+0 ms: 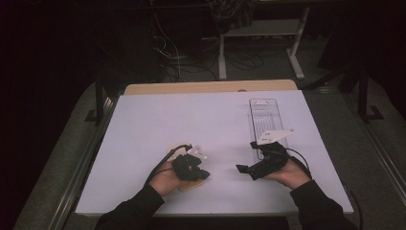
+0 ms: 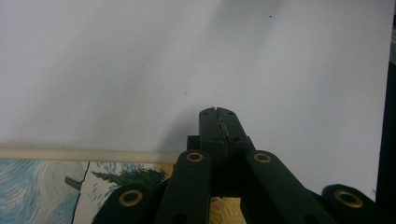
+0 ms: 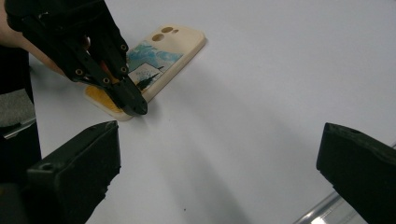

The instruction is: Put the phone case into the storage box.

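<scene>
Currently the left gripper (image 3: 135,108), jaws pressed together on nothing, rests at the phone case (image 3: 156,58) near the white worktop's (image 1: 158,124) near edge; the right gripper (image 1: 242,168) stands spread, apart; closed tips risk skidding the case instead of lifting it.

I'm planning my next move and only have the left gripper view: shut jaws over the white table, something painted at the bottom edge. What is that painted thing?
Observer: A phone case lying flat on the table, with its camera cutouts at the end away from the left gripper.
Operator: Where is my tip on it?
Observer: At the orange end of the case, by its edge. I cannot tell whether it touches.
Operator: And the other gripper?
Observer: The right gripper is open with nothing between its jaws, well apart from the case.
</scene>
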A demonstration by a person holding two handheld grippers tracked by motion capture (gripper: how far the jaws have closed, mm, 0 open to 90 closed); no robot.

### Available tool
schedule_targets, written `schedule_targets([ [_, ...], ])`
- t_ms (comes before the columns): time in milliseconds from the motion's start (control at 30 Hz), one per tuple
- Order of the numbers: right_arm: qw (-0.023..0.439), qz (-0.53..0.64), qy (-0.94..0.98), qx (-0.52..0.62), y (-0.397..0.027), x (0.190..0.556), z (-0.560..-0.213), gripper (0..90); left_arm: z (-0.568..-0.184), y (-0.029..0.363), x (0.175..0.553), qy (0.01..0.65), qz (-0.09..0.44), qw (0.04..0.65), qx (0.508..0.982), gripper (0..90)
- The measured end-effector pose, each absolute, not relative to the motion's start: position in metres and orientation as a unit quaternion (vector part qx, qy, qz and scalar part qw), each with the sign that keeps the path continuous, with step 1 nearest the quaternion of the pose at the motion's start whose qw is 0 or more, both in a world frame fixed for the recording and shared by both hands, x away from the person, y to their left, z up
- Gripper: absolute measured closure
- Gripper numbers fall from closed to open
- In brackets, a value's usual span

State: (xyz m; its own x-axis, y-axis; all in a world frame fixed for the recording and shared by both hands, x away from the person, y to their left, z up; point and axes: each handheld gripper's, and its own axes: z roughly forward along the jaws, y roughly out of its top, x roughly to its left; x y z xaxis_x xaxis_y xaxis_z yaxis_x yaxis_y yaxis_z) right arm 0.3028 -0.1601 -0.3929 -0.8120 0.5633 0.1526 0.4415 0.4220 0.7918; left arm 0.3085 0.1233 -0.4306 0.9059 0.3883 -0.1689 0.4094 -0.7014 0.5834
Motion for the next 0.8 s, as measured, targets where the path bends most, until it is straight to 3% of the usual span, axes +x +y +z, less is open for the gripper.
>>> schedule_targets([
  [800, 0.068, 0.449, 0.842, 0.291, -0.119, 0.307, -0.397, 0.0, -0.424, 0.161, 0.297, 0.224, -0.003, 0.307, 0.925, 90.0],
])
